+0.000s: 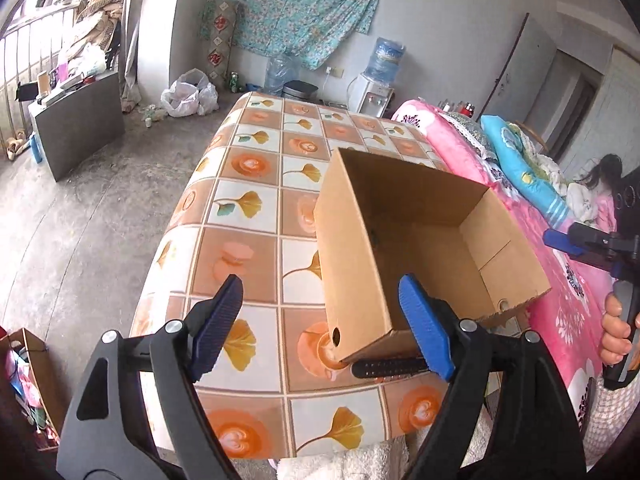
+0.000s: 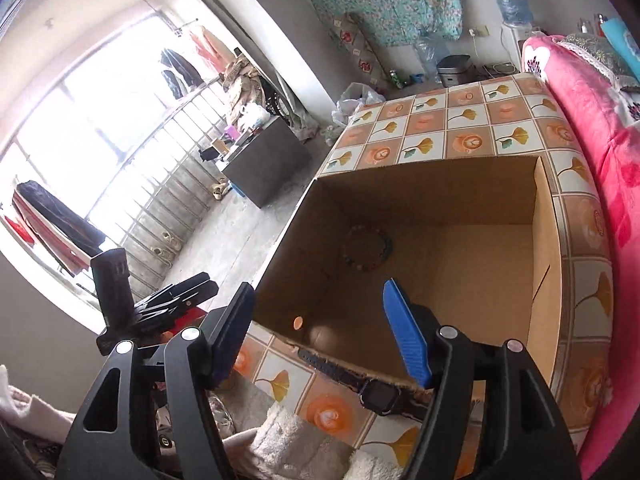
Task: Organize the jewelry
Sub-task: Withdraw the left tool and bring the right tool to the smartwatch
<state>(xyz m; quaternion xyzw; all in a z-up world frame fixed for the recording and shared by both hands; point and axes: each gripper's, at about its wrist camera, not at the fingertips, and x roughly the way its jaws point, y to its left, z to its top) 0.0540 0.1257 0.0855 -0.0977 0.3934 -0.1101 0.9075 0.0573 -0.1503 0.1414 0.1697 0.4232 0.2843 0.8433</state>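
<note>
An open cardboard box (image 1: pixel 420 240) (image 2: pixel 448 248) stands on a table with a flower-tile cloth (image 1: pixel 248 200) (image 2: pixel 472 120). A beaded bracelet (image 2: pixel 368 250) lies on the box floor near its left wall. A dark wristwatch (image 2: pixel 376 394) lies on the cloth against the box's near edge; only its strap (image 1: pixel 384 368) shows in the left wrist view. My left gripper (image 1: pixel 320 292) hangs open above the box's near corner, holding nothing. My right gripper (image 2: pixel 318 288) is open over the box's near rim, also holding nothing.
A pink flowered bed (image 1: pixel 560 288) (image 2: pixel 592 128) runs along the table's right side. Left of the table lie bare concrete floor (image 1: pixel 80 220), a dark cabinet (image 1: pixel 80 128) and a railing. A hand (image 1: pixel 616 328) holds the other gripper at the right edge.
</note>
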